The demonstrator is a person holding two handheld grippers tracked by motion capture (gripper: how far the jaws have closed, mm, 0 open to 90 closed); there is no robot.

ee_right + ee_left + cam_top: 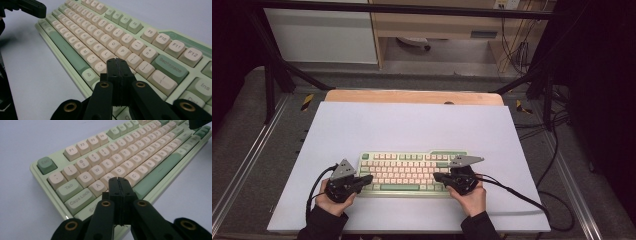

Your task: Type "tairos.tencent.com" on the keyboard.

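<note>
High view: keyboard [407, 172] lies between both pressed-together tools, left tool [368, 178] and right tool [438, 176].

My left tongs [119, 181] cover the keyboard [130, 157] keys below A and S, and the Shift label beside them is half hidden. My right tongs [117, 62] hide the keys near the keyboard's right Alt. The picture's edge cuts off the keyboard's far right end in the left gripper view and its arrow cluster in the right gripper view. From above, key legends are too small to read.
</note>
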